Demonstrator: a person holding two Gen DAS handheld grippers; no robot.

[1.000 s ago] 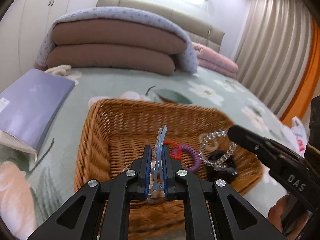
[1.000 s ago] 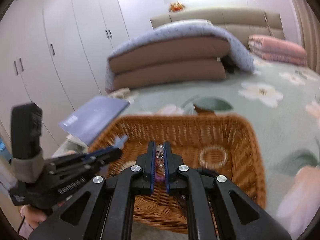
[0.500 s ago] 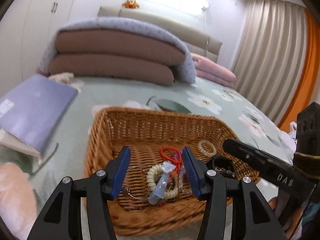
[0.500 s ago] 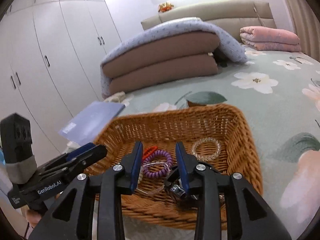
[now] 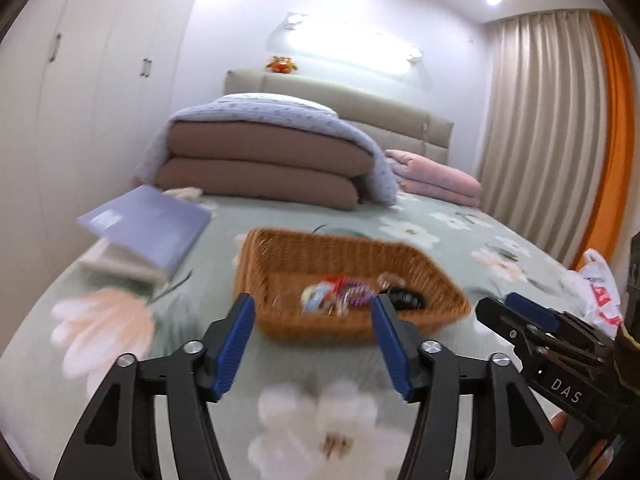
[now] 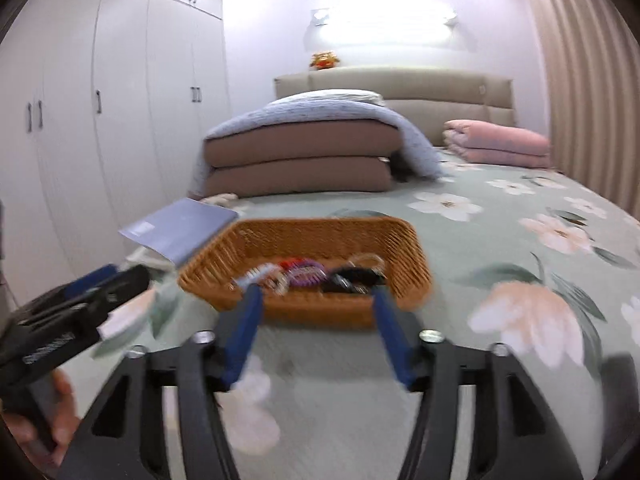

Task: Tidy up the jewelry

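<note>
A wicker basket [image 5: 442,294] stands on the flowered bedspread; it also shows in the right wrist view [image 6: 416,258]. Inside it lies a blurred heap of jewelry [image 5: 340,294], with a red band, a purple coil [image 6: 306,276] and dark pieces [image 6: 354,278]. My left gripper [image 5: 314,320] is open and empty, pulled back in front of the basket. My right gripper [image 6: 316,312] is open and empty too, just short of the basket's near wall. Each gripper shows in the other's view, the right one [image 5: 520,314] and the left one [image 6: 112,276].
A lavender folder [image 5: 148,230] lies on the bed left of the basket. Folded brown quilts [image 5: 260,168] and pink bedding [image 5: 436,178] are stacked by the headboard. A white plastic bag [image 5: 598,292] sits at the right. White wardrobes [image 6: 80,128] line the left wall.
Both grippers opened and let their pieces drop into the basket. Both then drew back from the basket and rose, so the basket looks smaller and farther.
</note>
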